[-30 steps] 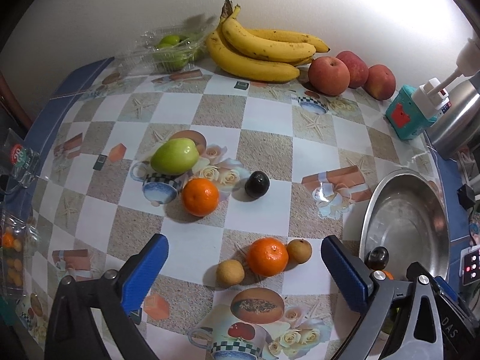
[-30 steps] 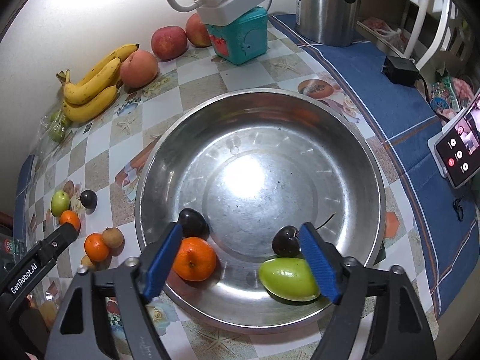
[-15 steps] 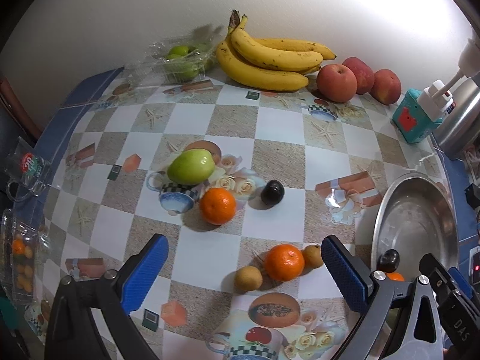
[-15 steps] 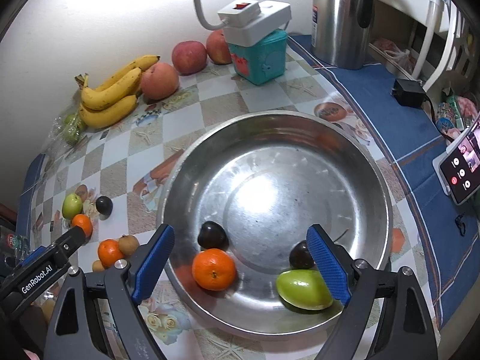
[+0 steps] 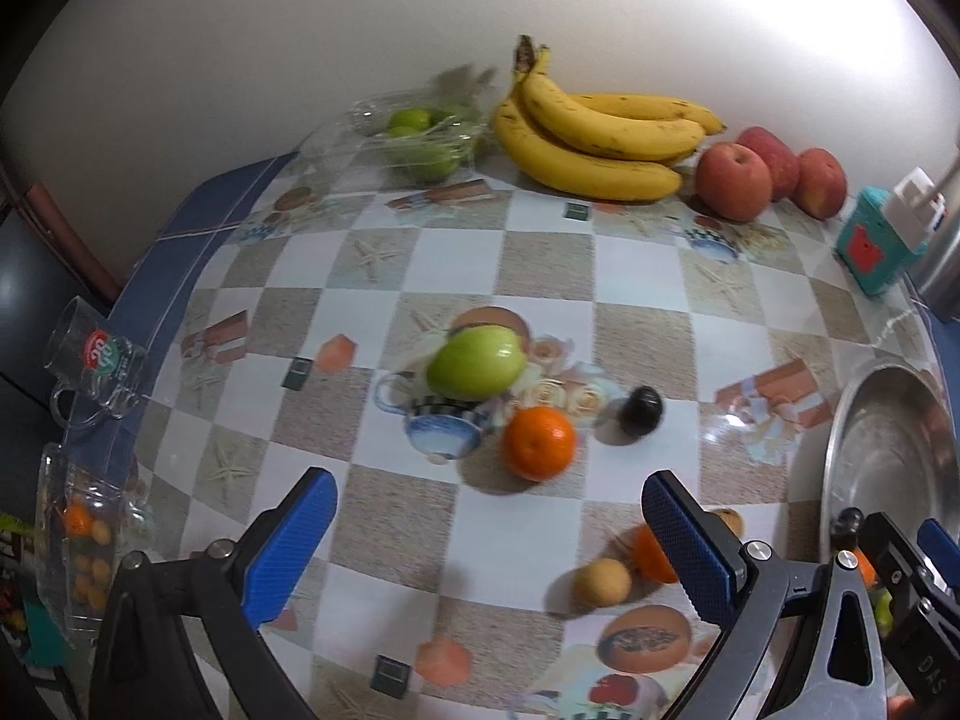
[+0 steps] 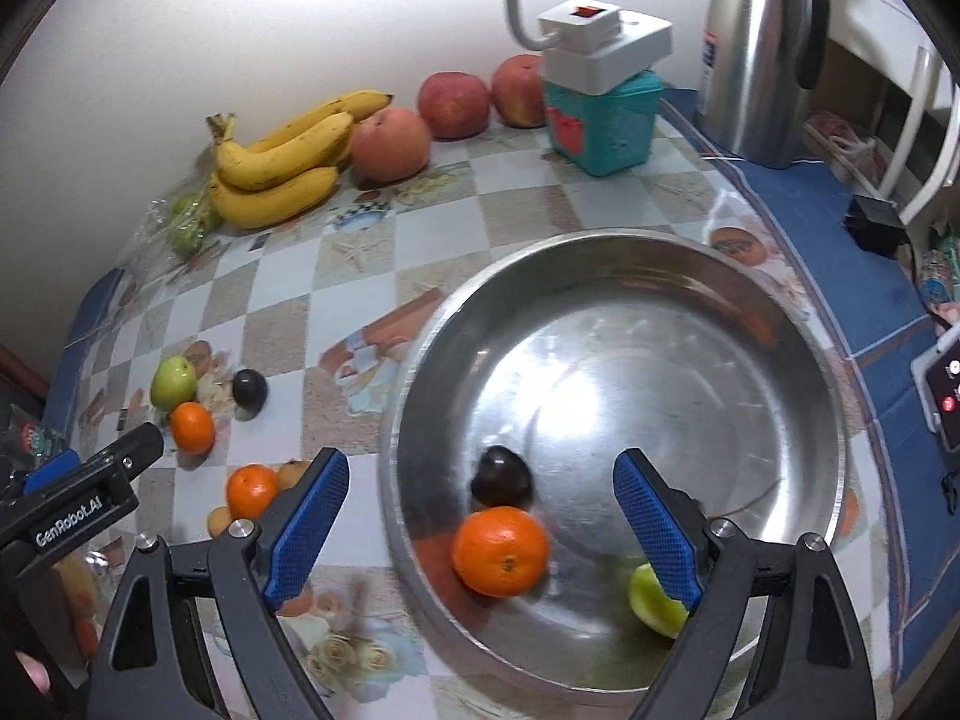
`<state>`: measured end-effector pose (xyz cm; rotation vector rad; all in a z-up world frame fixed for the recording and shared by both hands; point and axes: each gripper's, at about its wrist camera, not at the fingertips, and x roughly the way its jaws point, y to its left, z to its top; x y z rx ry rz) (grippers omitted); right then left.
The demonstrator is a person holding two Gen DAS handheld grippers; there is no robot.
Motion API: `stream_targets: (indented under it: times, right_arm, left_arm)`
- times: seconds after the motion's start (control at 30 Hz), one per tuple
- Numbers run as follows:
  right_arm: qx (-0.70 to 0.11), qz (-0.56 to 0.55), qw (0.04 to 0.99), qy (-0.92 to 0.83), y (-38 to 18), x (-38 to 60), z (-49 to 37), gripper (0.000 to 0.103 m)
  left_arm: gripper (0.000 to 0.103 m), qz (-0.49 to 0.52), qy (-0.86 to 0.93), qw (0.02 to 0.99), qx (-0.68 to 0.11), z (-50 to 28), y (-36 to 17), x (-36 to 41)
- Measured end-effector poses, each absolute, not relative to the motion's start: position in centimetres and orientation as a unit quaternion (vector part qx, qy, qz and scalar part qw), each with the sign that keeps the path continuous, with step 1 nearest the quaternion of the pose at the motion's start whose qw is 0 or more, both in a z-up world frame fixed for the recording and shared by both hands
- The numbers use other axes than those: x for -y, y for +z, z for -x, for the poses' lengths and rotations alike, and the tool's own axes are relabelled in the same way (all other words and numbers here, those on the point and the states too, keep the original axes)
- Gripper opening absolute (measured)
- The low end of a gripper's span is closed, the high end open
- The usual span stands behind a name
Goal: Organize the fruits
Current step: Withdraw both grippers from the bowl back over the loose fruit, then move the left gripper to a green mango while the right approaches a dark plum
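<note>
The right gripper (image 6: pixel 480 534) hung with its jaws spread wide and empty over the near side of the steel bowl (image 6: pixel 780 324). Between its fingers lay an orange (image 6: pixel 500 551), with a dark plum (image 6: pixel 501 476) touching it just beyond; a green fruit (image 6: pixel 651 603) sat half hidden behind the right finger. The left gripper (image 5: pixel 489 546) likewise stood wide open, holding nothing. Just beyond its fingers lay a second orange (image 5: pixel 538 441), a green apple (image 5: pixel 475 362) and a small dark fruit (image 5: pixel 641 411). Farthest off, bananas (image 5: pixel 594 144) and red apples (image 5: pixel 735 181) lined the wall.
</note>
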<state>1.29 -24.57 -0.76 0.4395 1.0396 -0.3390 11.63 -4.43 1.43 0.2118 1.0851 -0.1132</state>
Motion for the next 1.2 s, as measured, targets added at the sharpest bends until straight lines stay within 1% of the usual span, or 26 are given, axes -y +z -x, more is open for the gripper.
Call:
stream_targets:
  times: [0.3, 0.47, 0.67, 1.0, 1.2]
  right_arm:
    - [-0.478, -0.211, 0.843, -0.125, -0.1, 22.4, -2.5, 0.090]
    - [-0.469, -0.188, 0.857, -0.101, 1.0, 20.3, -3.7, 0.090]
    - [-0.482, -0.195, 0.851, -0.075, 0.7, 18.5, -5.7, 0.090]
    - [-0.487, -0.202, 0.848, -0.058, 0.9, 16.9, -8.9, 0.090]
    - [-0.501, -0.206, 0.838, -0.064, 0.5, 16.9, -10.8, 0.090]
  left_arm:
    - [0.103, -0.075, -0.020, 0.854, -0.514, -13.2, 1.8, 0.1]
    - [0.103, -0.052, 0.008, 0.851, -0.522, -14.1, 1.5, -2.7]
    - [0.103, -0.015, 0.026, 0.845, -0.534, -15.1, 0.8, -5.3]
    - [0.103, 0.024, 0.004, 0.844, -0.535, -16.9, 0.8, -5.7]
    - [0.103, 0.001, -0.006, 0.843, -0.537, -18.3, 0.4, -4.8]
